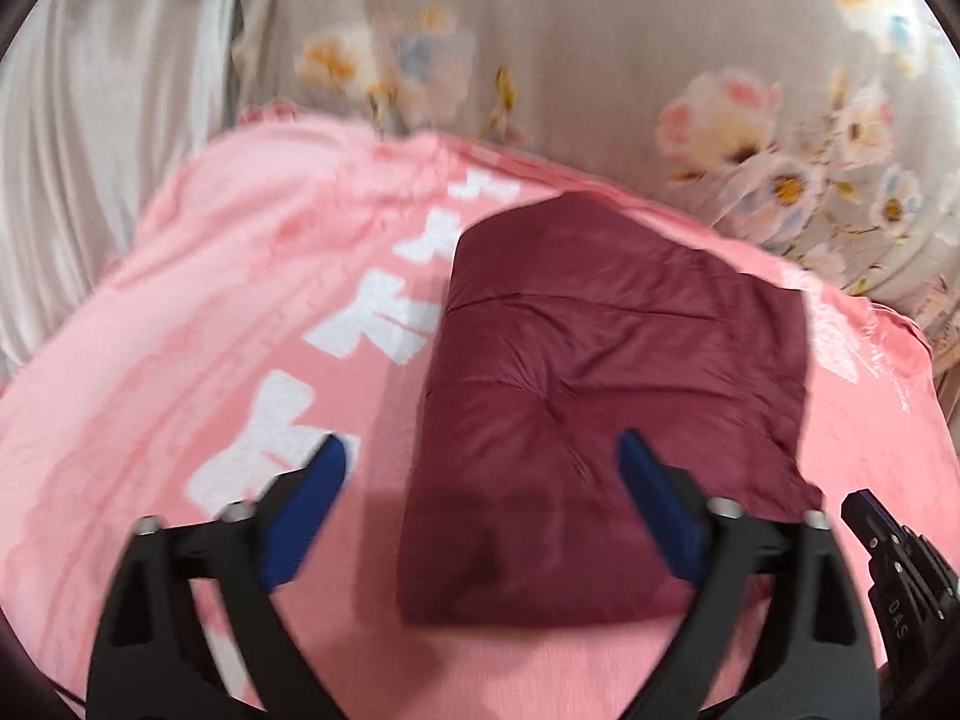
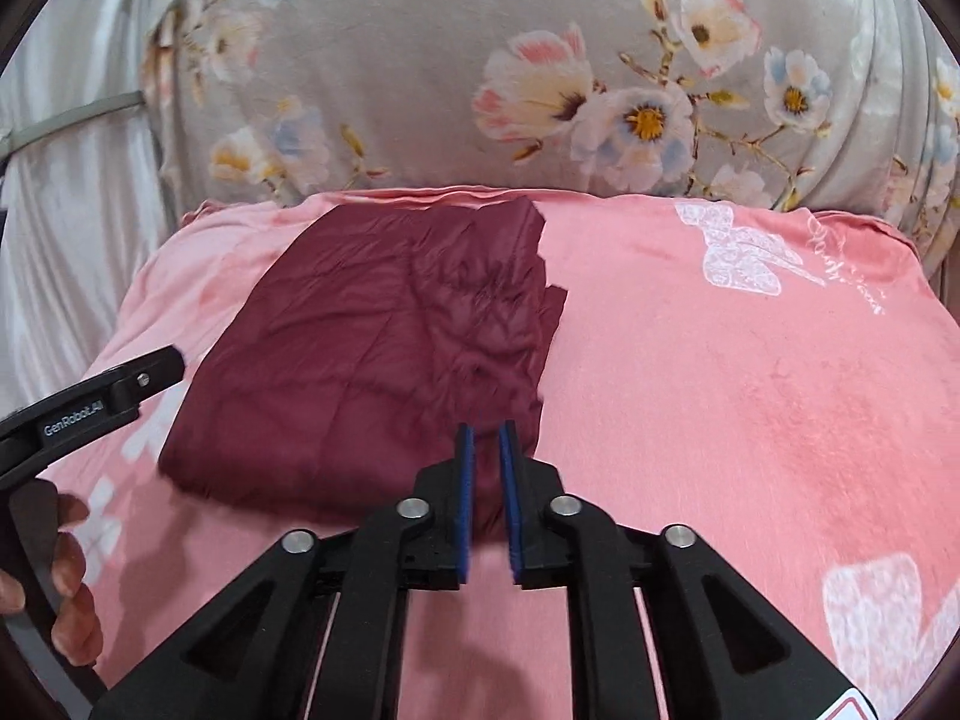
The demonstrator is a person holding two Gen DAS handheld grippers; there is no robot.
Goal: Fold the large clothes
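A dark maroon garment (image 1: 600,372) lies folded into a thick rectangle on a pink blanket (image 1: 210,300). My left gripper (image 1: 480,447) hovers over the garment's near left edge, open wide, with nothing between its blue pads. In the right wrist view the same garment (image 2: 372,348) lies flat and creased. My right gripper (image 2: 487,438) is above its near right corner, with a narrow gap between the pads and no cloth in them. One finger of the left gripper (image 2: 150,372) reaches in from the left, held by a hand (image 2: 66,570).
The pink blanket (image 2: 750,390) with white prints covers the surface. Behind it rises grey floral bedding (image 2: 420,60). Pale white fabric (image 1: 90,150) hangs at the far left. The tip of the right gripper (image 1: 864,510) shows at the left wrist view's right edge.
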